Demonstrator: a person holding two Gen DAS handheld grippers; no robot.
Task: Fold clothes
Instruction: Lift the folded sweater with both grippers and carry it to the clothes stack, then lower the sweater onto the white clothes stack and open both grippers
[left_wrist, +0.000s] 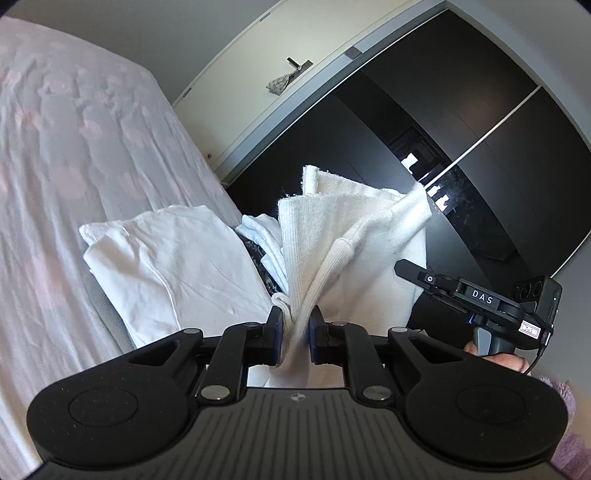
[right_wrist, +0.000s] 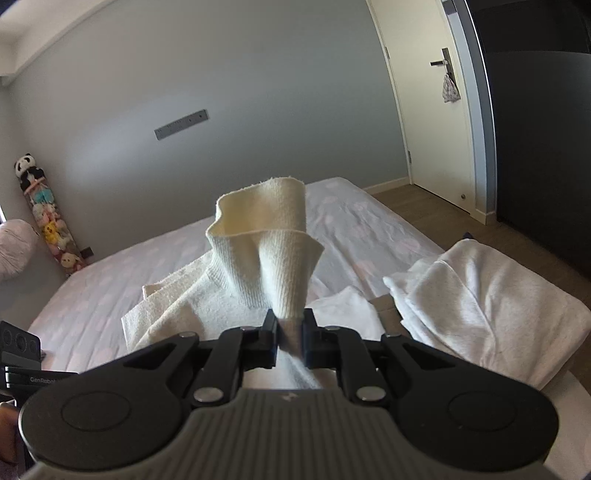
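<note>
Cream ribbed knit, the sweater (right_wrist: 258, 254) hung soft and limp over the bed (right_wrist: 110, 266), both left tongs (left_wrist: 297, 325) and right tongs (right_wrist: 290, 328) clamped on its edge; hems seemed the surest hold.

Both my claws are clamped on cloth, one in each hand.

My left claw (left_wrist: 296, 325) has its two black jaws drawn close together, blue pads pinching a bunched fold of the cream ribbed garment (left_wrist: 332, 236) that rises up between them. My right claw (right_wrist: 289, 334) is closed the same way, jaws nearly meeting around a gathered ribbed edge of that garment. In the left wrist view, my right claw's black handle sits off to the right, with my right hand (left_wrist: 496, 356) wrapped around the grip below it.
</note>
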